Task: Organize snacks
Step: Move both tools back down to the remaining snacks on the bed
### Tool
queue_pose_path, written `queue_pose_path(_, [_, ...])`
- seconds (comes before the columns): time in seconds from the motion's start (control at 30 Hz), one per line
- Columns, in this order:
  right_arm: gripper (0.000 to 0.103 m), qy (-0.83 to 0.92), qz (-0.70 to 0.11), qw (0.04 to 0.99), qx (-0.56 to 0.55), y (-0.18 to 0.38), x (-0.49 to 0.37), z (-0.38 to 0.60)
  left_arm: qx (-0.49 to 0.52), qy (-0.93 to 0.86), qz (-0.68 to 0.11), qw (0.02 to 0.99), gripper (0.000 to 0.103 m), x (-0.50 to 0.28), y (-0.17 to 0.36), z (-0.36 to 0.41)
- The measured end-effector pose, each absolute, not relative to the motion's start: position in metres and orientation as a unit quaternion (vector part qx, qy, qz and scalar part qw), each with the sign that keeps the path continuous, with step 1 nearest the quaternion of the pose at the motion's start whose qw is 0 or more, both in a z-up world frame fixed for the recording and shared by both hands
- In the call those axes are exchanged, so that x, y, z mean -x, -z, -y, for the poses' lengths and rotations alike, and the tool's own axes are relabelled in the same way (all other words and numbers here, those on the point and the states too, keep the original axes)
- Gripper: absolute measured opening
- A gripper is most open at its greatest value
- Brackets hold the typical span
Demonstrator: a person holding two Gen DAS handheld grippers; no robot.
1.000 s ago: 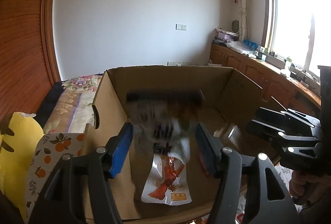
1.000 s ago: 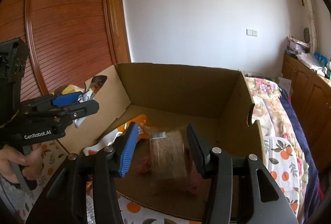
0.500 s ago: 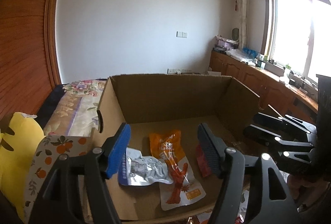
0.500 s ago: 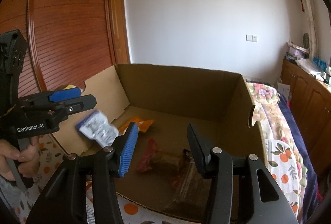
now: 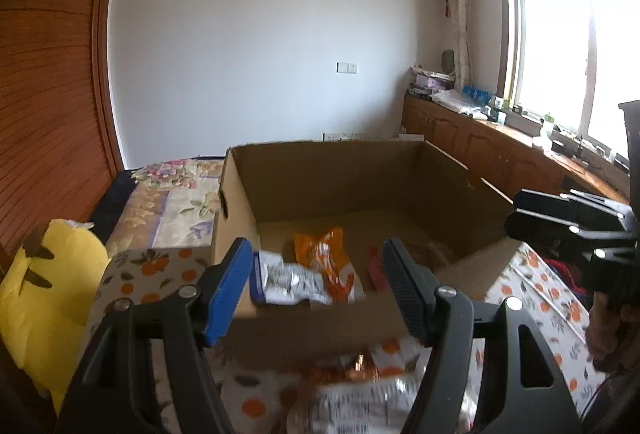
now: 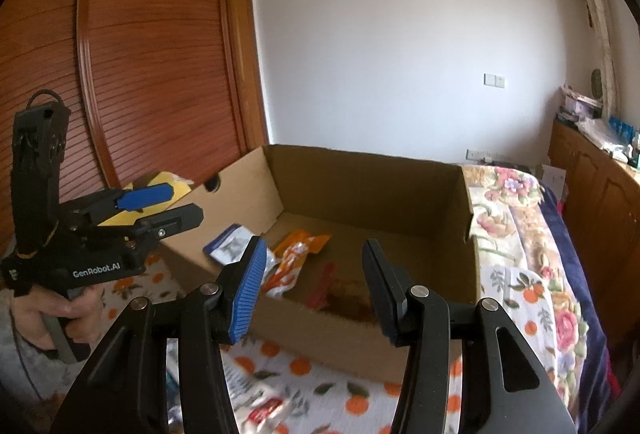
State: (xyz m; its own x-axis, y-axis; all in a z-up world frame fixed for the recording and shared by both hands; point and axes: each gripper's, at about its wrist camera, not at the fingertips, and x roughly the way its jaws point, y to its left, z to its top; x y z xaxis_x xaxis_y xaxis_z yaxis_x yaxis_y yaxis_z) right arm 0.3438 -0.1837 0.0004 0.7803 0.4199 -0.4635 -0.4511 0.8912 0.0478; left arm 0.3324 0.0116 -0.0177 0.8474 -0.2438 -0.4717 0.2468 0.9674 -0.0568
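Note:
An open cardboard box point(image 5: 344, 173) point(image 6: 372, 185) stands on a bed. On its floor lie a silver and blue packet point(image 5: 286, 278) point(image 6: 230, 248), an orange packet point(image 5: 326, 260) point(image 6: 296, 260), a red packet point(image 5: 376, 268) point(image 6: 322, 284) and a brown one point(image 6: 352, 298). My left gripper point(image 5: 316, 290) is open and empty, in front of the box and above its near wall; it also shows in the right wrist view point(image 6: 160, 205). My right gripper point(image 6: 310, 288) is open and empty, also before the box; it shows in the left wrist view point(image 5: 568, 213).
More snack packets point(image 5: 356, 386) point(image 6: 256, 406) lie blurred on the orange-print cloth point(image 6: 320, 386) in front of the box. A yellow plush point(image 5: 44, 286) sits at the left. A floral bedspread point(image 6: 516, 234), a wooden wardrobe point(image 6: 140, 73) and side cabinets point(image 5: 480, 157) surround the bed.
A second ago a packet was dropping between each gripper's fingers; both now lie in the box. Both grippers have pulled back from over the box to in front of it.

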Motion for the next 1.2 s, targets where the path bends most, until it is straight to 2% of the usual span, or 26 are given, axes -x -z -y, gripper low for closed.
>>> queue_pose_path(0.17, [0.054,-0.233,-0.261,0.936,0.028,0.005,-0.324,0.181,-0.003,0.121,-0.26,0.958,0.068,-0.303,0.029,-0.023])
queue_pose_path(0.3, [0.061,-0.239,-0.289,0.926,0.029,0.019,-0.314,0.172,-0.013,0.111,-0.277,0.954,0.068,-0.284,0.043,-0.029])
queue_pose_path(0.57, [0.068,-0.262,-0.348,0.896,0.08,0.052,-0.31,0.139,0.001,0.1,-0.3,0.949,0.068,-0.258,0.064,-0.049])
queue_pose_path(1.2, [0.069,-0.289,-0.427,0.853,0.085,0.102,-0.34,0.104,-0.001,0.106,-0.331,0.938,0.068,-0.244,0.091,-0.057])
